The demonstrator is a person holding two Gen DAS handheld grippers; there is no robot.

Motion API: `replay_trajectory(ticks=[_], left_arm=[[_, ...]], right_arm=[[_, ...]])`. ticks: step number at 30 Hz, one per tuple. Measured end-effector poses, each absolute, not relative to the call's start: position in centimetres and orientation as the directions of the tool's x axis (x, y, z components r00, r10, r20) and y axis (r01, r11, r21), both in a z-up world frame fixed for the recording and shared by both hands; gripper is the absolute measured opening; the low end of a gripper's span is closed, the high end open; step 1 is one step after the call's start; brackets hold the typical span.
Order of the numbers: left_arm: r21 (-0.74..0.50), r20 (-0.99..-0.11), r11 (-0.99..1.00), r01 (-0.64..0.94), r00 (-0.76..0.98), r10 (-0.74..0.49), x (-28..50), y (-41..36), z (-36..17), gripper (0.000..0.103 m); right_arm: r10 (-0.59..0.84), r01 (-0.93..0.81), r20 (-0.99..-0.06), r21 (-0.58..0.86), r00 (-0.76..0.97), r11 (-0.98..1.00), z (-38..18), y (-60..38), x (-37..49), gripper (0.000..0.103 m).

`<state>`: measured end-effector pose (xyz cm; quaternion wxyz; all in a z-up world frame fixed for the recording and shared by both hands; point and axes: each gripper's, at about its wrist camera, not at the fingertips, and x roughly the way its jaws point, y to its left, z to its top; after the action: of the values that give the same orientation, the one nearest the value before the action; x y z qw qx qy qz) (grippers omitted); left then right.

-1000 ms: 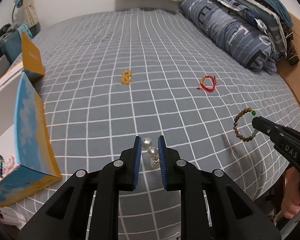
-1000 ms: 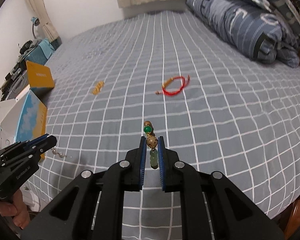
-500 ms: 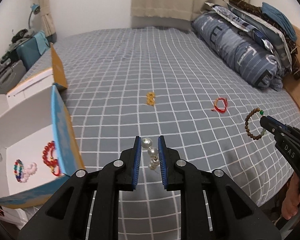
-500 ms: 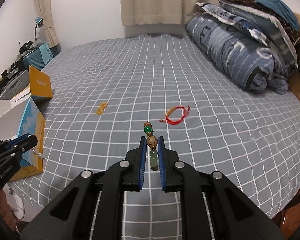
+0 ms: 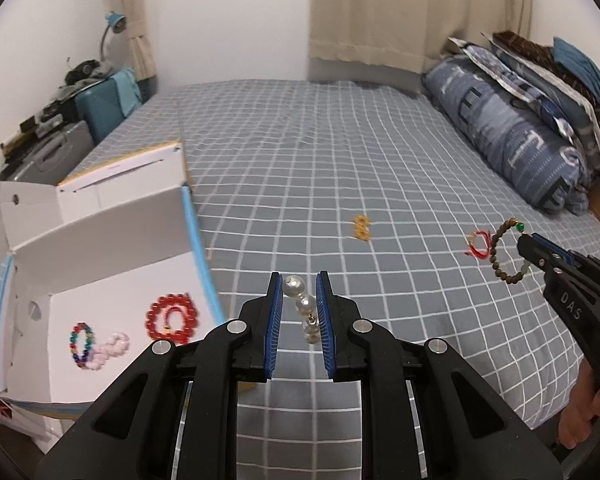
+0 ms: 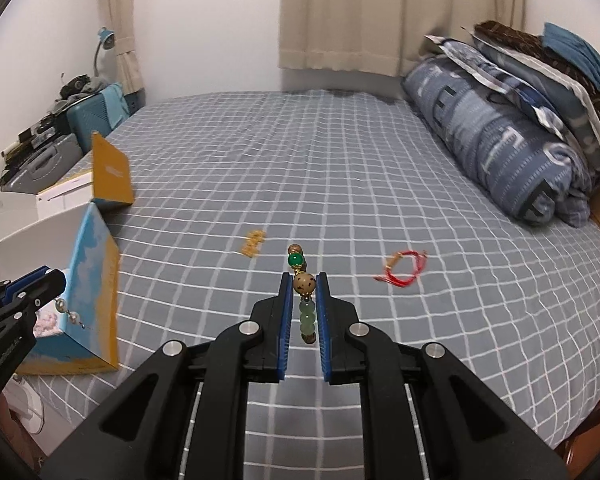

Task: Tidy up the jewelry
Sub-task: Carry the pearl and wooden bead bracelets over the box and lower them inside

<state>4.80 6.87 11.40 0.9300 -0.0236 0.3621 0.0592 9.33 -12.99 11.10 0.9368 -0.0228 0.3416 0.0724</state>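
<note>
My left gripper (image 5: 299, 292) is shut on a short string of pearls (image 5: 304, 307), held above the bed just right of the open white box (image 5: 112, 256). Inside the box lie a red bead bracelet (image 5: 173, 317), a multicolour one (image 5: 81, 343) and a pale pink one (image 5: 112, 350). My right gripper (image 6: 303, 286) is shut on a brown bead bracelet (image 6: 304, 285) with green beads; in the left wrist view that bracelet (image 5: 504, 254) hangs as a loop from the right gripper (image 5: 529, 245). A gold piece (image 5: 362, 229) and a red cord bracelet (image 5: 480, 243) lie on the grey checked bedspread.
The box has blue and yellow outer sides (image 6: 94, 276) and an upright yellow lid flap (image 6: 111, 174) at the bed's left edge. Rolled blue bedding and pillows (image 5: 512, 140) fill the right side. A teal case and clutter (image 5: 100, 104) stand beyond the left edge.
Both grippers have risen and pulled back with their bracelets still held. The left wrist view has swung so the box's inside and its jewelry now show.
</note>
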Motion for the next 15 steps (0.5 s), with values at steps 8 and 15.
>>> replay_trajectory(ticks=[8, 15], left_arm=[[-0.009, -0.662, 0.981, -0.196, 0.736, 0.141, 3.1, 11.6, 12.5, 0.017], [-0.022, -0.656, 0.959, -0.282, 0.728, 0.199, 1.6, 16.6, 13.1, 0.017]], right_arm=[[0.188, -0.228, -0.627, 0.017, 0.756, 0.974, 12.5, -6.7, 9.5, 0.011], [0.254, -0.301, -0.612, 0.026, 0.749, 0.953, 13.4, -1.0, 9.2, 0.011]])
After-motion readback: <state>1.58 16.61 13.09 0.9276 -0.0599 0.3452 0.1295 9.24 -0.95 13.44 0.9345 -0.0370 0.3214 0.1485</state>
